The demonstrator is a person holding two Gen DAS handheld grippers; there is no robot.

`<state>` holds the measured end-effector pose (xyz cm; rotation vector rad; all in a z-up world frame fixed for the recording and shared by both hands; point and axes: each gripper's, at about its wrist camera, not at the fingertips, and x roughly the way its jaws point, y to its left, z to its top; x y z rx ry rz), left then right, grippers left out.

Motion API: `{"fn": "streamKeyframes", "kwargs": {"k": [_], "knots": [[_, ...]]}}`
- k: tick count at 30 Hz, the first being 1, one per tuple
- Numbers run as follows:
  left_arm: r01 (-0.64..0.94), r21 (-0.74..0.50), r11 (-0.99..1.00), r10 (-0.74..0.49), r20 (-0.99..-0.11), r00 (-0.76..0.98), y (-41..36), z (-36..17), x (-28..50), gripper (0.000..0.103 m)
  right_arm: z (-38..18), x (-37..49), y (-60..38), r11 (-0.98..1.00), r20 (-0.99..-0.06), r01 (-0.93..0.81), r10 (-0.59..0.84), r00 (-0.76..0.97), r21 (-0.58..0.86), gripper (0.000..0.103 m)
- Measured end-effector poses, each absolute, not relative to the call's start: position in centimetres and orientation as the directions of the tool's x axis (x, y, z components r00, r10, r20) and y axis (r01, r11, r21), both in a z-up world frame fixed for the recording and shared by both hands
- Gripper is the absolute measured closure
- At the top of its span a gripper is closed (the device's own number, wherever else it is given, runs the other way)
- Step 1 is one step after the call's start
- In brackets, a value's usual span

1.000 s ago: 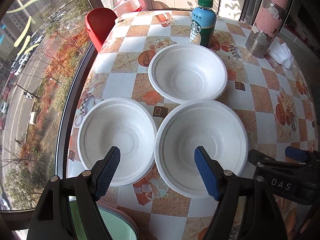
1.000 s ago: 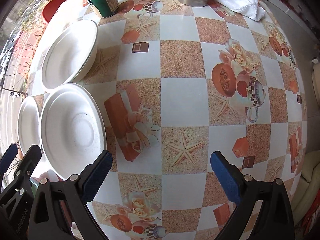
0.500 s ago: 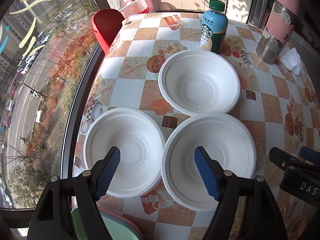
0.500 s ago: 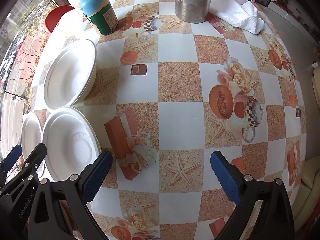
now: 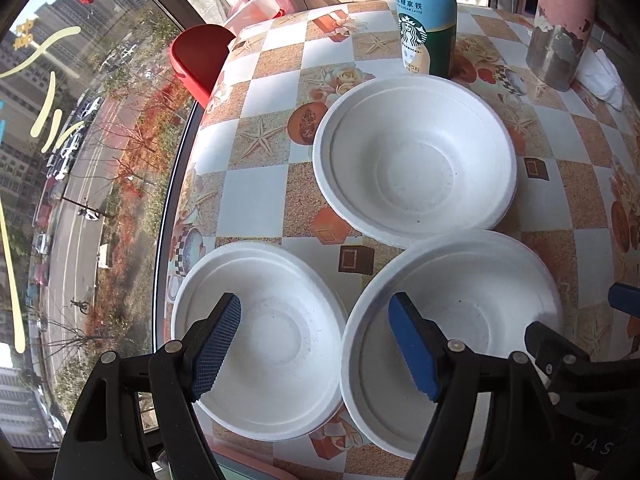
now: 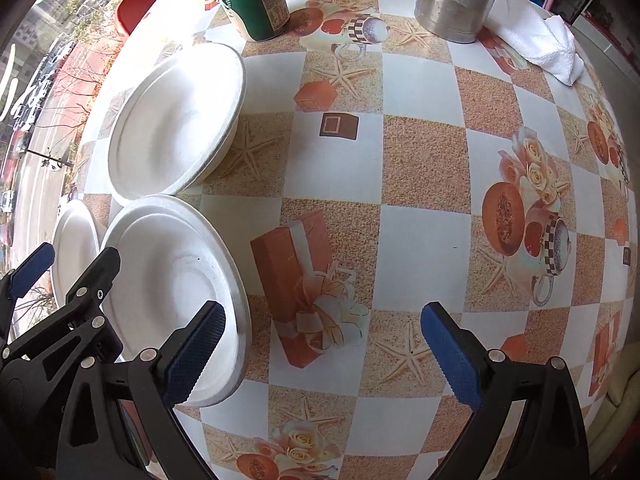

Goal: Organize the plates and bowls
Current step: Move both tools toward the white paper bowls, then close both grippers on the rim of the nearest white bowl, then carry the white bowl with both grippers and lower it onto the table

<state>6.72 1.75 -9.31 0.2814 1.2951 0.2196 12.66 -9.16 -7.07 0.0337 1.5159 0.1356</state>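
I am observing three white foam bowls sitting on the table (image 5: 256,184): the near-left bowl (image 5: 260,340) and near-right bowl (image 5: 452,340) below my left tongs (image 5: 316,344), the far bowl (image 5: 416,156) beyond. Left tongs are hanging released; right tongs (image 6: 320,354) are likewise gaping, empty, beside the near-right bowl.

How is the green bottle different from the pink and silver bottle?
The green bottle has a blue label and green cap; the pink and silver bottle is metal with peeling pink paint. A white cloth lies beside the pink and silver bottle, a white bowl by the green bottle. Both stand upright.
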Motion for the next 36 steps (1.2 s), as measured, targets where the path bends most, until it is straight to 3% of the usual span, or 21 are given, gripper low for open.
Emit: {"fn": "streamKeyframes", "kwargs": {"k": [4,15,23,25,26,27,28,29,31,36], "knots": [[0.054,0.353,0.934,0.329,-0.909,0.256,1.2,-10.2,6.9,0.023,-8.4,13.4,-7.8,0.991,-0.998,-0.122,0.057,0.026,0.053,0.004],[0.114,0.357,0.927,0.323,-0.915,0.243,0.6,-11.0,7.1,0.023,-8.8,12.9,-7.9,0.988,-0.996,-0.127,0.086,-0.004,0.086,0.006],[0.179,0.372,0.911,0.317,-0.908,0.273,-1.2,-10.9,6.6,0.024,-9.2,12.3,-7.3,0.978,-0.987,-0.134,0.154,-0.041,0.159,0.044],[0.215,0.373,0.902,0.307,-0.908,0.286,-2.3,-10.8,6.4,0.024,-9.3,11.6,-6.9,0.973,-0.982,-0.136,0.182,-0.056,0.188,0.066],[0.23,0.376,0.898,0.307,-0.908,0.286,-2.8,-10.8,6.3,0.025,-9.3,11.5,-6.8,0.971,-0.979,-0.133,0.192,-0.065,0.199,0.071],[0.239,0.367,0.899,0.297,-0.912,0.281,-3.1,-10.9,6.2,0.026,-9.4,11.3,-6.8,0.969,-0.977,-0.129,0.201,-0.074,0.209,0.078],[0.25,0.344,0.905,0.277,-0.923,0.265,-3.4,-11.0,6.2,0.035,-9.4,11.2,-6.9,0.969,-0.976,-0.124,0.203,-0.076,0.212,0.08],[0.258,0.305,0.917,0.246,-0.94,0.238,-3.6,-11.2,6.2,0.05,-9.5,10.9,-7.2,0.969,-0.975,-0.12,0.209,-0.076,0.217,0.08],[0.264,0.231,0.936,0.189,-0.966,0.174,-3.9,-11.9,6.1,0.07,-9.6,10.7,-7.6,0.964,-0.968,-0.11,0.235,-0.084,0.243,0.08],[0.246,0.137,0.96,0.112,-0.987,0.111,-4.7,-12.6,5.3,0.071,-10.1,9.3,-9.0,0.962,-0.962,-0.079,0.255,-0.103,0.263,0.08]]}}
